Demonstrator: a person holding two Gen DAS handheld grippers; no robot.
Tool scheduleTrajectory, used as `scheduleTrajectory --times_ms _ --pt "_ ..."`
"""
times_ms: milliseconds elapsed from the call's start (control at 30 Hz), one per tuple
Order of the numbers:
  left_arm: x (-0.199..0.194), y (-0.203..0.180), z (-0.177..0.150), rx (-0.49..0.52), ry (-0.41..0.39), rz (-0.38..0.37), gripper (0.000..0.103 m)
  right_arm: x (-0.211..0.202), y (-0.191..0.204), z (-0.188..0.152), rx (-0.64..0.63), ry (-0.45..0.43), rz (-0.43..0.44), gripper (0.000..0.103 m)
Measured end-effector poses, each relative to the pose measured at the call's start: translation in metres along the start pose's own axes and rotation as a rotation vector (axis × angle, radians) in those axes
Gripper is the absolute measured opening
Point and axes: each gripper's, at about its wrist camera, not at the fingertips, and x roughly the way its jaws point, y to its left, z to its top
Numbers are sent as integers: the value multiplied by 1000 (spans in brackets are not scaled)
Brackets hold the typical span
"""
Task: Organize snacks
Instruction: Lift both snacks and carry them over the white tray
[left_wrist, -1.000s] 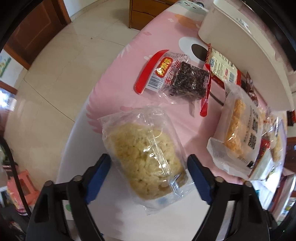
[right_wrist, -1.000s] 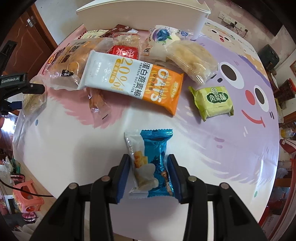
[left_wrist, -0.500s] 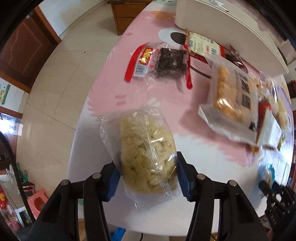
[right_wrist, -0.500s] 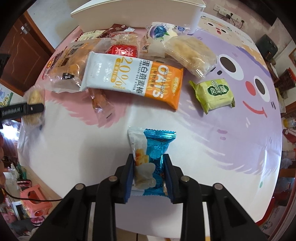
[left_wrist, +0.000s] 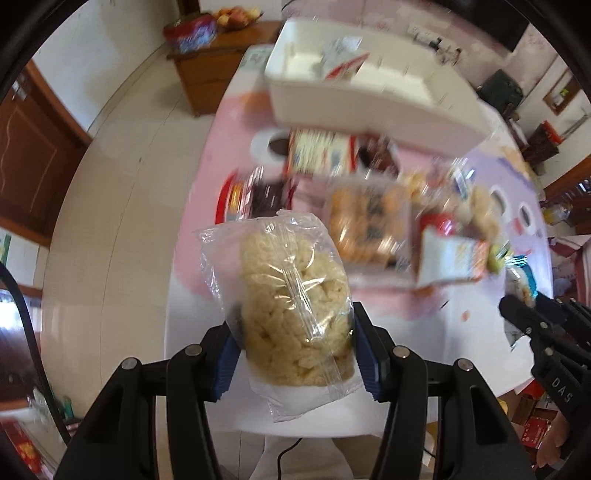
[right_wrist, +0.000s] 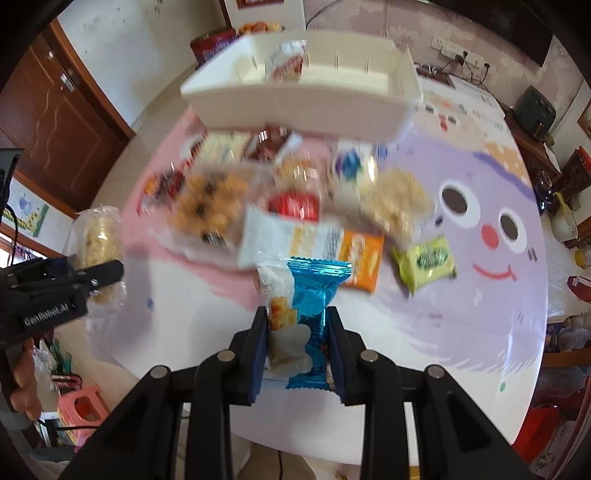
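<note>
My left gripper (left_wrist: 295, 354) is shut on a clear bag of pale puffed rice cake (left_wrist: 295, 295), held above the table edge. My right gripper (right_wrist: 297, 350) is shut on a blue foil snack packet (right_wrist: 308, 306), also lifted off the table. The rice cake bag (right_wrist: 98, 240) and the left gripper (right_wrist: 59, 288) show at the left of the right wrist view. A white divided organiser box (right_wrist: 303, 99) stands at the far side, with one red-and-white packet (right_wrist: 286, 64) inside. The right gripper (left_wrist: 532, 325) shows at the right edge of the left wrist view.
Several snacks lie in a blurred heap below the box: an orange-and-white oat bar (right_wrist: 314, 243), a green packet (right_wrist: 424, 262), a red packet (right_wrist: 295, 206) and a bag of orange puffs (right_wrist: 207, 210). The round table (right_wrist: 461, 332) has a cartoon-face cloth. A wooden cabinet (left_wrist: 218, 70) stands beyond it.
Both grippers closed on their snacks and lifted them off the table. The view now takes in the box's inside and the room beyond.
</note>
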Motion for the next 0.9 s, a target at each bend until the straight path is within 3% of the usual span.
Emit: scheduleTrajectory --times_ms 233,567,900 --pt "-53 -2 59 68 -133 -55 54 -45 1 45 30 -110 9 30" --pt "-111 -22 135 194 -312 -74 54 -112 7 123 80 -282 5 30" --pt "-126 -34 215 248 -406 -97 54 -133 -13 208 194 -383 -57 30"
